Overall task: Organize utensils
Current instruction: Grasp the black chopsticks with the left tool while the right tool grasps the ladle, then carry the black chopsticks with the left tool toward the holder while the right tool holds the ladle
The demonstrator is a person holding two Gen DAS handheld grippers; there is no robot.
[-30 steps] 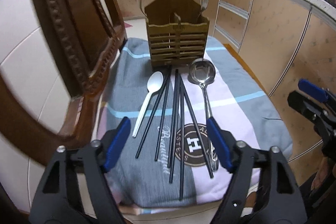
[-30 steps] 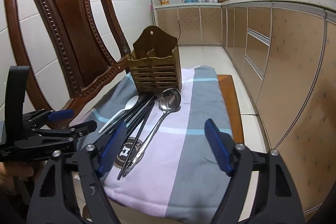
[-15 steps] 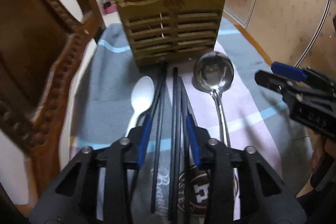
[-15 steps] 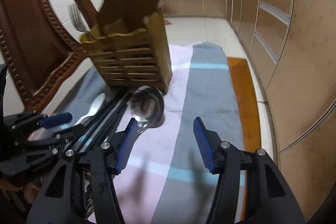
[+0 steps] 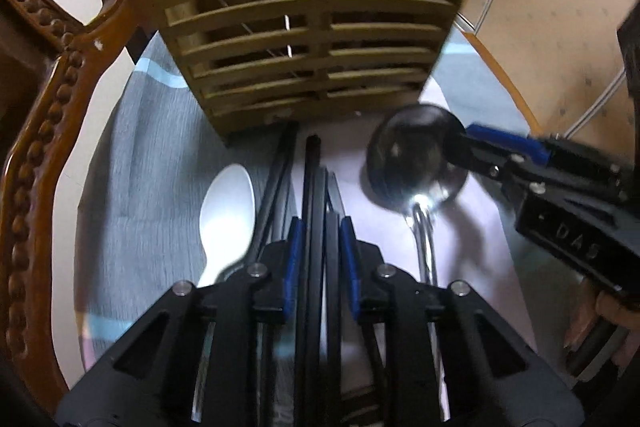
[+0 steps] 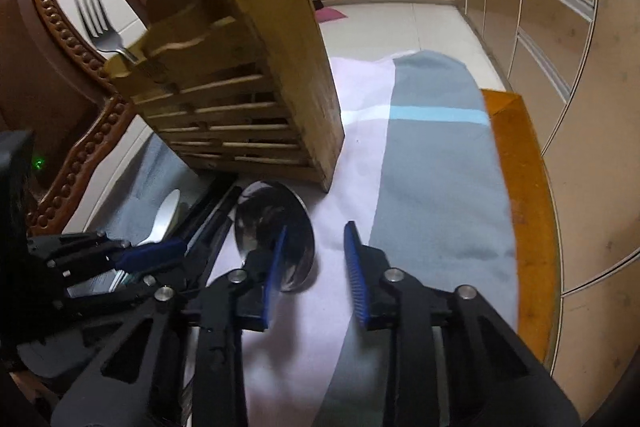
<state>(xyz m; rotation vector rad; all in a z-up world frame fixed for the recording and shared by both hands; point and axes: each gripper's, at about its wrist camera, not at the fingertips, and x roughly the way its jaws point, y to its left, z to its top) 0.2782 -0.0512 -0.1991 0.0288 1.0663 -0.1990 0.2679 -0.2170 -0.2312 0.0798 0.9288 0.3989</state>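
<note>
A slatted wooden utensil holder (image 5: 312, 39) stands at the far end of the cloth; it also shows in the right wrist view (image 6: 236, 107) with a fork (image 6: 96, 23) in it. Black chopsticks (image 5: 314, 187), a white spoon (image 5: 228, 203) and a steel ladle (image 5: 412, 163) lie in front of it. My left gripper (image 5: 319, 251) has closed around several chopsticks, its blue pads against them. My right gripper (image 6: 314, 267) is open, its left finger over the ladle bowl (image 6: 276, 231), and it shows in the left wrist view (image 5: 496, 147).
The striped grey, pink and blue cloth (image 6: 432, 155) covers a stool whose orange edge (image 6: 516, 155) shows at right. A carved wooden chair back (image 5: 36, 131) stands close on the left. Kitchen cabinets (image 6: 560, 7) line the right side.
Both grippers have moved forward and down toward the utensils. My left gripper has narrowed from wide open to closed around the chopsticks. My right gripper has narrowed and reached the ladle bowl.
</note>
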